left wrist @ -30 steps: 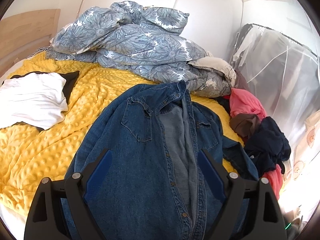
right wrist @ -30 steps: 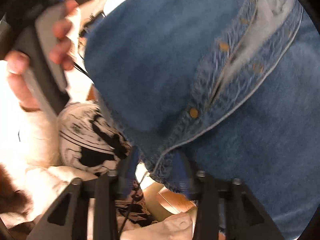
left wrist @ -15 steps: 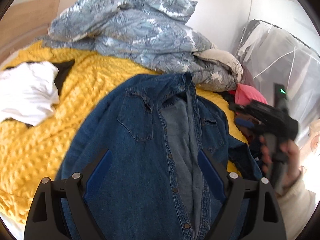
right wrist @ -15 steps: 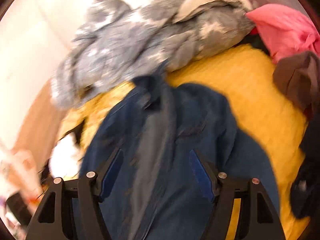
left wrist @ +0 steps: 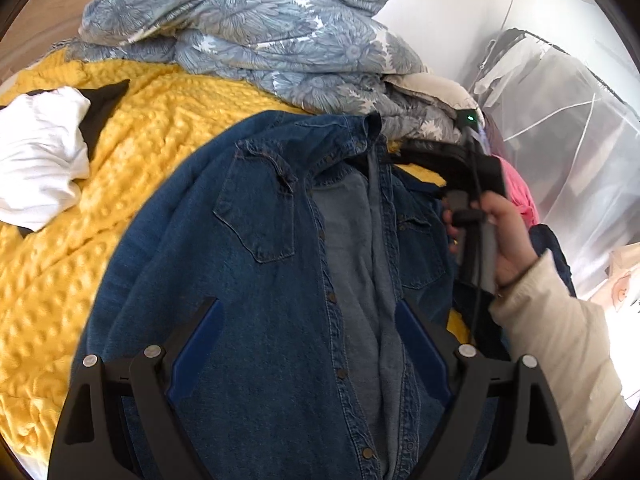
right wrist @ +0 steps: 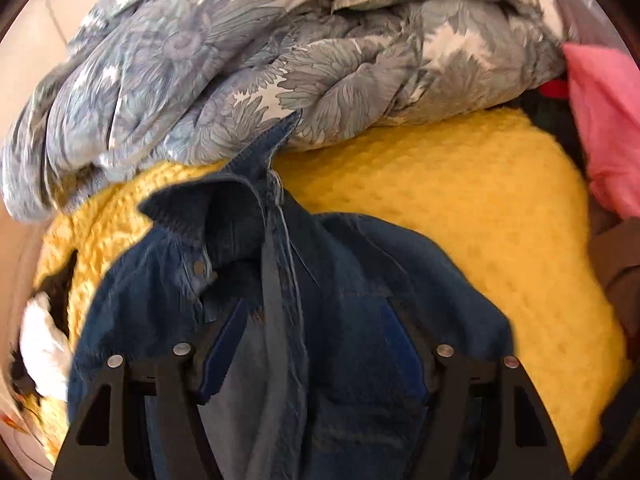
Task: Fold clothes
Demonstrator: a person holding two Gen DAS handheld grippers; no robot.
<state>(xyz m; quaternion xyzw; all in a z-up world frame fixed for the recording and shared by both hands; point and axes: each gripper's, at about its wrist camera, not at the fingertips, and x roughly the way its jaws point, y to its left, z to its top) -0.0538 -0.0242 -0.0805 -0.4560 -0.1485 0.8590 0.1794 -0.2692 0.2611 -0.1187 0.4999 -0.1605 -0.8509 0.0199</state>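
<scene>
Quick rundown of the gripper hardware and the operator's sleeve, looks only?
Both grippers are black, with angular cut-out finger frames, silver rivets and blue pads: left gripper, right gripper. From the left wrist view, the right unit has a grey handle, a black cable and a green LED. The sleeve is cream and padded.

Seen from the left wrist camera, the left gripper (left wrist: 310, 356) has two matte black fingers lined with blue pads (left wrist: 196, 344), each finger base pinned by silver round-head screws (left wrist: 151, 351). At three o'clock, the person's right hand (left wrist: 506, 236) emerges from a cream padded sleeve (left wrist: 560, 344), around a grey-and-black handle with a thin black cable (left wrist: 476, 248) and a small green light (left wrist: 470, 118). The right gripper (right wrist: 314, 350) matches: black fingers, blue pads, silver screws.
</scene>
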